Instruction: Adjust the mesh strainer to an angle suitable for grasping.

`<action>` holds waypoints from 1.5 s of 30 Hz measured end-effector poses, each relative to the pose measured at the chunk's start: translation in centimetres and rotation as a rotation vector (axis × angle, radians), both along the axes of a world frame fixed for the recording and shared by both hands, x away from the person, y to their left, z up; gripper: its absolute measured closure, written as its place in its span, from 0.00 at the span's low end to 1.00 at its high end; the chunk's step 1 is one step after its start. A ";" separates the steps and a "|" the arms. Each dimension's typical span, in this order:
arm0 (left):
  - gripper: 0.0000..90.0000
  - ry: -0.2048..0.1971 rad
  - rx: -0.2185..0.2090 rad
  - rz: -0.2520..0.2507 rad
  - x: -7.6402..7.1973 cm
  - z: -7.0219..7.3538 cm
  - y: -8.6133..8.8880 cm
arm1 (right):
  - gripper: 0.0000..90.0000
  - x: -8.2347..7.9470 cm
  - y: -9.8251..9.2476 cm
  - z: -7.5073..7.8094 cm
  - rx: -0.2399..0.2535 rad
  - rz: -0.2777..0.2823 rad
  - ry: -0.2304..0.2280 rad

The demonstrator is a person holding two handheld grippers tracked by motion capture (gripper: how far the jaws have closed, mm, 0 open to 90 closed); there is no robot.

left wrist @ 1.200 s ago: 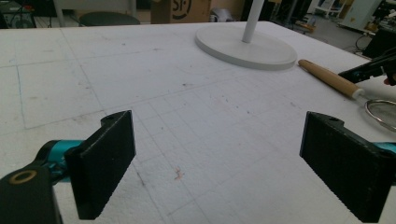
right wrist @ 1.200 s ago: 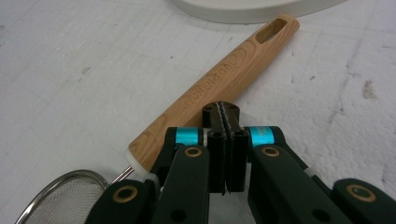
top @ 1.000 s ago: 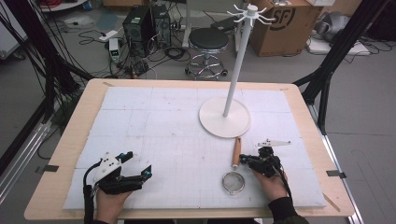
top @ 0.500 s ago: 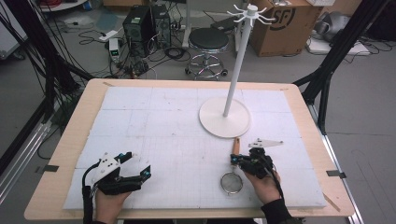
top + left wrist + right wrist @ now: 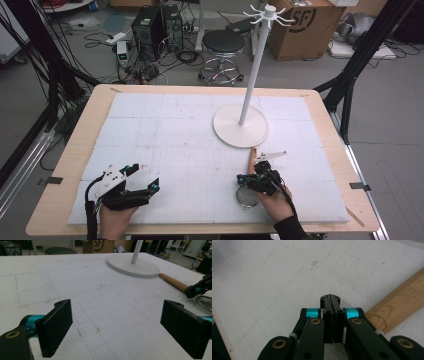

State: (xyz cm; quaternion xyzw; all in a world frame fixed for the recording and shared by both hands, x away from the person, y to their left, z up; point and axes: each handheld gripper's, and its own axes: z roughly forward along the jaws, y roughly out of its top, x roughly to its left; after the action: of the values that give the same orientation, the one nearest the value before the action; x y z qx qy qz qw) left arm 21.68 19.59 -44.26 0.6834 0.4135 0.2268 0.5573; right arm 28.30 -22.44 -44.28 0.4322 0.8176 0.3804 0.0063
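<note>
A small strainer lies near the table's front, its wooden handle [image 5: 252, 155] pointing toward the stand and its metal ring [image 5: 246, 197] toward the person. My right gripper [image 5: 241, 178] hovers over where handle meets ring, tips pointing left. Its jaws are pressed flat together [image 5: 333, 300] and I see nothing between the pads. The handle [image 5: 397, 312] passes just to the right of those tips. My left gripper [image 5: 145, 179] rests at the front left, open wide [image 5: 117, 322] over bare foam. From there, the handle [image 5: 173, 282], the ring [image 5: 205, 301] and the right gripper [image 5: 197, 288] show at the right.
A white hook stand with a round base [image 5: 240, 131] and a tall pole rises behind the strainer. White gridded foam [image 5: 170, 140] covers the wooden table. A stool, boxes and cables sit on the floor beyond the far edge.
My right gripper has slid left, from beside the strainer's handle to over its neck. The strainer has hardly shifted. The left gripper has stayed put.
</note>
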 end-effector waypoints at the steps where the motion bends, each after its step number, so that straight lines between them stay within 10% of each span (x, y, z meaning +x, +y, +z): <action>1: 0.12 0.001 0.002 0.001 0.0 0.0 0.0 | 1.00 -0.2 -0.1 -0.1 -0.009 0.006 0.009; 17: 0.13 0.002 0.009 -0.001 -0.1 0.0 0.0 | 1.00 -1.2 -4.3 0.3 -0.050 -0.043 0.028; 35: 0.13 0.005 0.012 -0.005 0.0 -0.1 -0.3 | 1.00 -0.5 -10.4 0.7 0.080 -0.180 0.016; 45: 0.13 0.011 0.017 0.001 0.0 -0.2 -0.3 | 1.00 4.0 -12.1 -0.6 0.111 -0.303 0.037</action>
State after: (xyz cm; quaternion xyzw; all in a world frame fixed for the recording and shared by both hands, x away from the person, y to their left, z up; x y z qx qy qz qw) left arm 21.71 19.34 -44.47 0.6891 0.4151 0.2267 0.5491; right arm 32.26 -34.57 -44.88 0.5573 0.7207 0.4117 0.0246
